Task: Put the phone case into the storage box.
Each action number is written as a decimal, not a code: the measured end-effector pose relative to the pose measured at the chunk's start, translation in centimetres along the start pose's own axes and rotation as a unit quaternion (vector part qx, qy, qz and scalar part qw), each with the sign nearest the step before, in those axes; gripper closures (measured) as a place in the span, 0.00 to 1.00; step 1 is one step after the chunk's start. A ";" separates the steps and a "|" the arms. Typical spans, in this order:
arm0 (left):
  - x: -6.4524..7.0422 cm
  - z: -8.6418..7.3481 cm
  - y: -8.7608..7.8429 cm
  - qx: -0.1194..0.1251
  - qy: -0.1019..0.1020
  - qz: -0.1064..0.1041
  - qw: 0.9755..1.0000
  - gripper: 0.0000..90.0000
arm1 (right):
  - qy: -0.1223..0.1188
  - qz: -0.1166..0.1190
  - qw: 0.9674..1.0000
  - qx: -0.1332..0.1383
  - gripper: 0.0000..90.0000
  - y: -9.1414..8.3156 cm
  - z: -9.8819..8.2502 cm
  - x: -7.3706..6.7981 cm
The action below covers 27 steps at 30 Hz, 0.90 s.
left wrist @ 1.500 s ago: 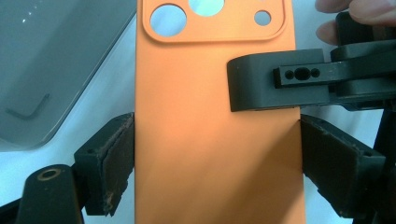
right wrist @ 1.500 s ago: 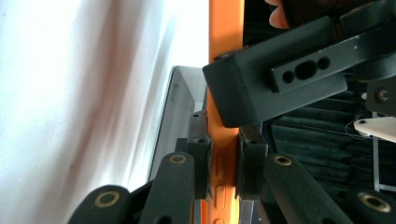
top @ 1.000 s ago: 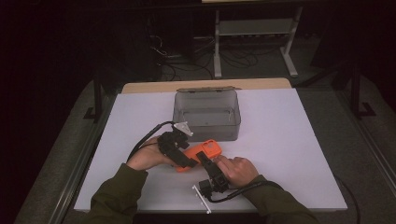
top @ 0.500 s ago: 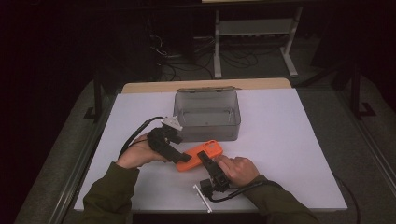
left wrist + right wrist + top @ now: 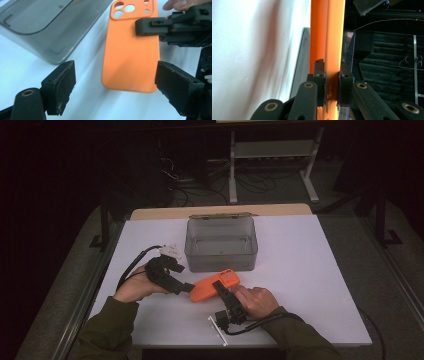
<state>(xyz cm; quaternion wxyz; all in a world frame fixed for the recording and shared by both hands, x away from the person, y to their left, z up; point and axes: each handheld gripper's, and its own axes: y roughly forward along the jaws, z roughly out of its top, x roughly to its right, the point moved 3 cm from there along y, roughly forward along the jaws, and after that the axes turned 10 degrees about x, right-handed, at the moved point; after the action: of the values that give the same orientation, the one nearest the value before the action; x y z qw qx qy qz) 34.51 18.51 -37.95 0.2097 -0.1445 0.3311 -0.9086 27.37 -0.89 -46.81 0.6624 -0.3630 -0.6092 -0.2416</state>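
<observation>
**Case held, left tool free**

Our right tool [image 5: 223,290] pinches the orange case [image 5: 207,289] edgewise, just in front of the bin [image 5: 221,245]. Our left tool [image 5: 184,287] gapes wide, empty, beside the case's near end. We should keep the pinch firm, lifting level over the bin's rim.

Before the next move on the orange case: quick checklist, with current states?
1. Right gripper clamped on case: ok, pads pinch its edge.
2. Left gripper off the case: ok, jaws open, pads apart from it.
3. Bin free to take the case: ok, nothing lies inside.
4. Case clear of the bin wall: cannot tell.
5. Path from case to bin free: ok, bin sits right behind it.
</observation>
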 end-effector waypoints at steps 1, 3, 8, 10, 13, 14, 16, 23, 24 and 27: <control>-0.1 -0.2 -0.1 0.001 0.001 0.002 1.000 0.18 | -0.002 0.002 1.000 -0.001 0.88 0.0 0.0 0.0; -0.2 -0.7 -0.4 0.006 0.003 0.008 1.000 0.17 | 0.000 0.002 1.000 -0.002 0.88 0.0 -0.1 0.0; -0.5 -2.0 -0.9 0.014 -0.002 0.019 1.000 0.16 | 0.000 0.001 1.000 -0.003 0.88 -0.1 -0.2 0.1; -0.7 -2.6 -1.2 0.018 -0.002 0.026 1.000 0.15 | 0.001 0.001 1.000 -0.004 0.88 0.0 -0.2 0.1; -1.0 -3.5 -1.7 0.025 -0.007 0.038 0.999 0.15 | -0.002 0.003 1.000 -0.005 0.88 0.0 -0.2 0.0; -1.1 -3.8 -1.9 0.028 -0.005 0.045 0.999 0.15 | -0.001 0.004 1.000 -0.005 0.88 -0.1 -0.2 0.0; -1.3 -4.4 -2.1 0.036 -0.007 0.053 0.998 0.14 | 0.000 0.004 1.000 -0.006 0.88 -0.1 -0.3 0.1; -1.5 -6.0 -2.5 0.046 -0.011 0.073 0.996 0.11 | 0.000 0.000 1.000 -0.006 0.88 -0.1 -0.4 0.1; -1.5 -6.2 -2.5 0.049 -0.012 0.076 0.996 0.11 | 0.000 0.000 1.000 -0.005 0.88 -0.1 -0.4 0.1; -1.3 -6.7 -2.4 0.058 -0.009 0.086 0.995 0.09 | 0.000 0.000 1.000 -0.005 0.88 -0.1 -0.3 0.1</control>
<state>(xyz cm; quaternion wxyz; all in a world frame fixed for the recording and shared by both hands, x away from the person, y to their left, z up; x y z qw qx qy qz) 32.30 24.43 -41.51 0.2984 -0.1109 0.2872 -0.9034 27.53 -1.21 -46.66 0.6605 -0.3665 -0.6078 -0.2448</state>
